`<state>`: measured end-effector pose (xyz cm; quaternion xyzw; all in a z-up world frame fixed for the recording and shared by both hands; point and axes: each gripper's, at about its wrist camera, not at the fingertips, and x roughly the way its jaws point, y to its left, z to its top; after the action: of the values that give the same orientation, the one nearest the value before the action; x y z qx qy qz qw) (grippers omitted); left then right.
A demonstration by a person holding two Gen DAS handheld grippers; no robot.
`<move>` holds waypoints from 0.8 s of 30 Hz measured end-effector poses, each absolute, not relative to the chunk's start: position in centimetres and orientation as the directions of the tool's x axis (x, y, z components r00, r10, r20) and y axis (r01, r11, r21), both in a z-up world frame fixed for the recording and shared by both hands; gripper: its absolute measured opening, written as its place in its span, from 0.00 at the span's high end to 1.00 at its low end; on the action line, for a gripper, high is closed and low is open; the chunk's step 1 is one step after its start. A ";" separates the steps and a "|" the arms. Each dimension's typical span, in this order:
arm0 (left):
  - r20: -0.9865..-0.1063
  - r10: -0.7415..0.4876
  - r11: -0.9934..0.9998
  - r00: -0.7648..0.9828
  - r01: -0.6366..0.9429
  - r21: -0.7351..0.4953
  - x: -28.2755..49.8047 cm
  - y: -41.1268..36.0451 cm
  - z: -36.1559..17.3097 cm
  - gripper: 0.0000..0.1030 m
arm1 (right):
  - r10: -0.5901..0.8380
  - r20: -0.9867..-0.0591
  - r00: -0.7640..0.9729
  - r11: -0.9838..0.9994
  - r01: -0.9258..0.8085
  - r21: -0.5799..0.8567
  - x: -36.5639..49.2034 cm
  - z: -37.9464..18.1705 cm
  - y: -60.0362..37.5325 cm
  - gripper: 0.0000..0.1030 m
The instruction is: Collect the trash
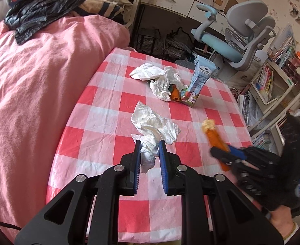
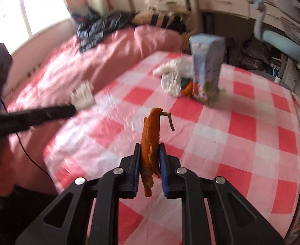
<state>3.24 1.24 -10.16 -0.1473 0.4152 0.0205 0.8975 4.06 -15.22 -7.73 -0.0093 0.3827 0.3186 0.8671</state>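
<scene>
Right claw (image 2: 150, 146) pinches orange peel (image 2: 149, 138); left claw (image 1: 149, 146) pinches tissue (image 1: 150, 153).

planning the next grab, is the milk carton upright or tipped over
Upright. The carton stands on its base on the checked tablecloth, top end up, beside crumpled tissues. Full or empty: cannot tell.

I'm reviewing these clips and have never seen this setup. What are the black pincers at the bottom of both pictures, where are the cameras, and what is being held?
No robot: a person carries a two-finger gripper in each hand, each with a camera looking along its fingers. The left gripper is shut on a crumpled tissue. The right gripper is shut on an orange peel, lifted above the checked tablecloth. Still lying there: more tissue and a standing milk carton.
</scene>
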 end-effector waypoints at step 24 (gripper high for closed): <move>-0.693 0.047 0.980 0.720 -0.169 -0.108 3.1 -1.1 -9.6 0.85 | 0.626 -0.534 0.569 0.772 -0.549 0.319 4.0 -5.8 -18.4 0.81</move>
<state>3.11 -1.12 -9.61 -0.0820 0.3699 0.0584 0.9236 4.04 -18.39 -5.80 0.0588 0.3239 0.3323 0.8838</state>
